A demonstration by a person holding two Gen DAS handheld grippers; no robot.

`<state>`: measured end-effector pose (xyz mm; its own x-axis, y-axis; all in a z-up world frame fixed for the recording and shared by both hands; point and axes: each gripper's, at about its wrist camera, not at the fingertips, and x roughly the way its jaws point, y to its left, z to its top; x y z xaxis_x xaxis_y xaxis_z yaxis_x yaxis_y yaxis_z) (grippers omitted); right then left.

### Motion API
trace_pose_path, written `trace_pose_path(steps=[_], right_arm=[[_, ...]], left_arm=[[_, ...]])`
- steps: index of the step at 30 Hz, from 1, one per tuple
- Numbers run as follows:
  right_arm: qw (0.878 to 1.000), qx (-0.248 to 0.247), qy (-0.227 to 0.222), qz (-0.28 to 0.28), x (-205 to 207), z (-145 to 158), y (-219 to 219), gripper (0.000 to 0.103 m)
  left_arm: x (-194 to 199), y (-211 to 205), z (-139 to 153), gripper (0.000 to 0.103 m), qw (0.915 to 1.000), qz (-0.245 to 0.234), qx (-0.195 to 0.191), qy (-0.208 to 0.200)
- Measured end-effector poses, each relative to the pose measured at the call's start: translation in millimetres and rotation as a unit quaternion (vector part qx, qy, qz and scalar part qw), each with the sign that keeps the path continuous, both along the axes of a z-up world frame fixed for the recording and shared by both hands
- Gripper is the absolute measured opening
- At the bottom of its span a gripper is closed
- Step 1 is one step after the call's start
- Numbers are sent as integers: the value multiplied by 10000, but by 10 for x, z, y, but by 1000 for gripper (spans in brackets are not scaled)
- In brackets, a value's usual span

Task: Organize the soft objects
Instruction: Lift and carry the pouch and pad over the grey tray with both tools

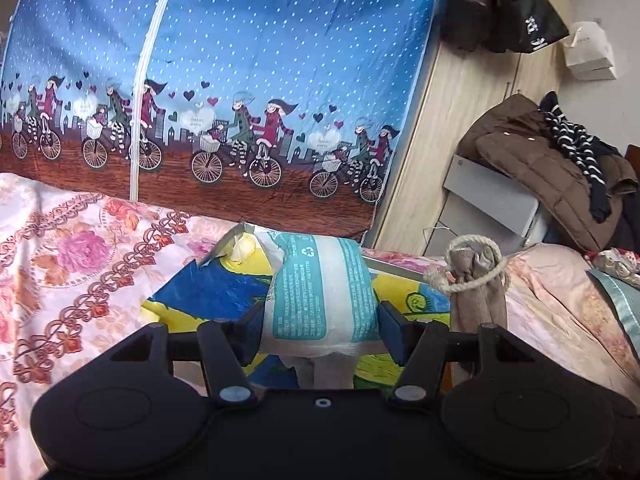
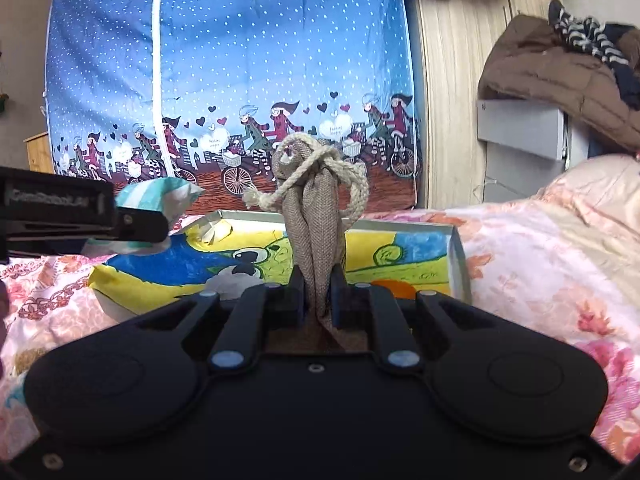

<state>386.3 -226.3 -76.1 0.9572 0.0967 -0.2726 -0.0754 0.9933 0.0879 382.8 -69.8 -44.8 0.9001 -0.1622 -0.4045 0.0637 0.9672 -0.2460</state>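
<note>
A blue fabric wardrobe (image 1: 224,80) printed with cyclists is seen straight ahead of both grippers, standing behind a bed covered by a pink floral bedspread (image 1: 68,264). Off to the right of the grippers, a brown coat (image 1: 532,160) is piled on grey boxes.

Below and just ahead of both grippers, a shallow open box (image 2: 456,252) lined with a bright painted picture is laid on the bedspread. Whether anything already lies inside it cannot be told.

A soft plastic-wrapped tissue pack (image 1: 320,292), white with teal print, is clamped across its middle by the left gripper (image 1: 316,320), and it is carried over the near left part of the box. Its wrap is torn open at the far end. It is judged light, squashy and a little slippery, so a hold across the full middle is judged best, away from the torn end.

A small burlap drawstring pouch (image 2: 316,240) is pinched at its lower part by the nearly closed right gripper (image 2: 318,296), standing upright above the box, with its cream cord (image 2: 352,184) knotted round the neck. It is judged light, limp and rough enough to be held firmly; the loose cord could snag.
</note>
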Motion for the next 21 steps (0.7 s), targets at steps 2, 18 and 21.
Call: trace_pose_path(steps=[2,18,21], right_arm=[[9999,-13,129,10,93,-33,-18,6],[9988,-221,430,-14,78,-277,140,9],[9988,-203,434,-37,67,-250,146,11]], left_arm=[[135,-29,-67,61,9999,6,102,65],[506,-111,-466,62,9951,-86,287,939],[508,-99,-460,62,9947,-74,253,994]])
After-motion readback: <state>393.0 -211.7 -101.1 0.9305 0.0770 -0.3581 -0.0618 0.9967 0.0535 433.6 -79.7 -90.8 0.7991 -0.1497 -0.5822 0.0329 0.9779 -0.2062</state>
